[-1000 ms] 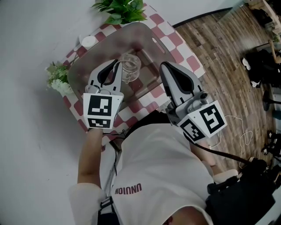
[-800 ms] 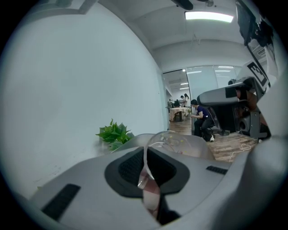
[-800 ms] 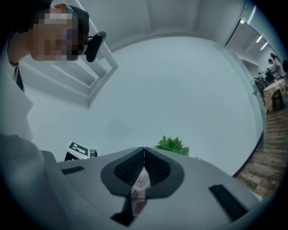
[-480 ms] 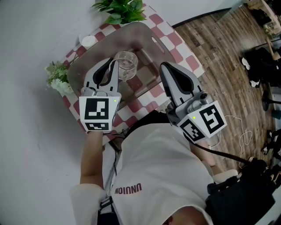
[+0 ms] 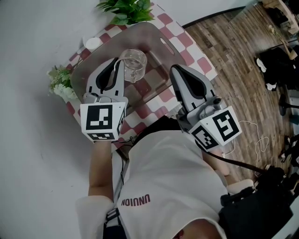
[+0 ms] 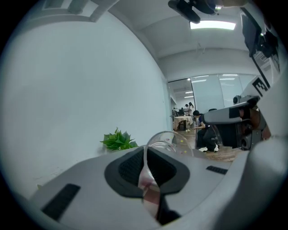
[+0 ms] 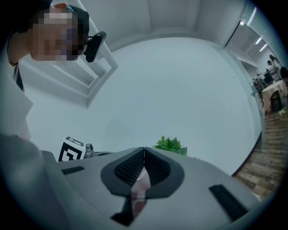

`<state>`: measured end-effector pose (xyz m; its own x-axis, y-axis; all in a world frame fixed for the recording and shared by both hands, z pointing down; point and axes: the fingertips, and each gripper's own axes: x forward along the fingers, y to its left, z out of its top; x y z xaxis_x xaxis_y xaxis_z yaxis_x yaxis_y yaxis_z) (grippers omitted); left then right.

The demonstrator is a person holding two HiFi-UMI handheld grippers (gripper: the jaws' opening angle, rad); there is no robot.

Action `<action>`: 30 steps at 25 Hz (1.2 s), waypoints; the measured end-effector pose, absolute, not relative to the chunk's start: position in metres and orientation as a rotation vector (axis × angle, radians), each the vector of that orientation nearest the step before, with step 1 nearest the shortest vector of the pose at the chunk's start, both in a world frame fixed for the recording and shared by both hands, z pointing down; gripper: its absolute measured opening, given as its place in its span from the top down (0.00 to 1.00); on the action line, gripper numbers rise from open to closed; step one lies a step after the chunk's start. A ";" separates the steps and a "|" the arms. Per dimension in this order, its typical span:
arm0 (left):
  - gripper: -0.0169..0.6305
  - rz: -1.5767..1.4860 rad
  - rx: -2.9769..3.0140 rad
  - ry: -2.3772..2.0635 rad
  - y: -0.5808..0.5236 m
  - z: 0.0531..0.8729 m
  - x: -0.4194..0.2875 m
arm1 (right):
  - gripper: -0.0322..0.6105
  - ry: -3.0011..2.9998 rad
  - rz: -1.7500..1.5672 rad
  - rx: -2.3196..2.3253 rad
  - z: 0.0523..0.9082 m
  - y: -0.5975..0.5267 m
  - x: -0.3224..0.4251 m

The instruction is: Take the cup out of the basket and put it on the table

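Note:
A clear glass cup (image 5: 133, 65) hangs above the translucent grey basket (image 5: 158, 33) on the checkered table (image 5: 204, 66). My left gripper (image 5: 121, 64) is shut on the cup's rim, its jaws pinching the near wall. In the left gripper view the cup (image 6: 170, 141) rises just past the left gripper (image 6: 145, 150), with the glass edge caught between the pads. My right gripper (image 5: 174, 69) hovers over the basket's right side, shut with nothing in it. The right gripper view shows the right gripper (image 7: 144, 150) with its pads pressed together.
A green leafy plant (image 5: 129, 10) stands at the table's far end and a small flower bunch (image 5: 59, 82) at its left edge. A white round lid (image 5: 93, 44) lies by the basket. Wooden floor (image 5: 243, 56) lies to the right, a white wall to the left.
My left gripper has risen with the cup, carrying it slightly up and leftward above the basket. The right gripper has stayed in place.

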<state>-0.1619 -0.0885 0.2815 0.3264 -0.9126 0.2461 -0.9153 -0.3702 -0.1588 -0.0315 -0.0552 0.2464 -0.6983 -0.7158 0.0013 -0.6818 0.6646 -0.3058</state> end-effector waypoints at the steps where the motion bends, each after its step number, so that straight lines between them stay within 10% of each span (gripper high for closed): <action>1: 0.92 0.454 2.552 -1.759 -0.089 0.280 -0.161 | 0.92 2.751 -0.433 -1.169 0.246 -0.056 -0.030; 30: 0.92 0.247 2.645 -1.685 -0.094 0.240 -0.121 | 0.92 2.652 -0.425 -1.335 0.245 -0.063 0.004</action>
<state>-0.1210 -0.0938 0.2404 0.4138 -0.9010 0.1301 -0.9004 -0.4262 -0.0874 0.0044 -0.0631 0.2447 -0.5958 -0.8032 0.0004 -0.7630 0.5658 -0.3125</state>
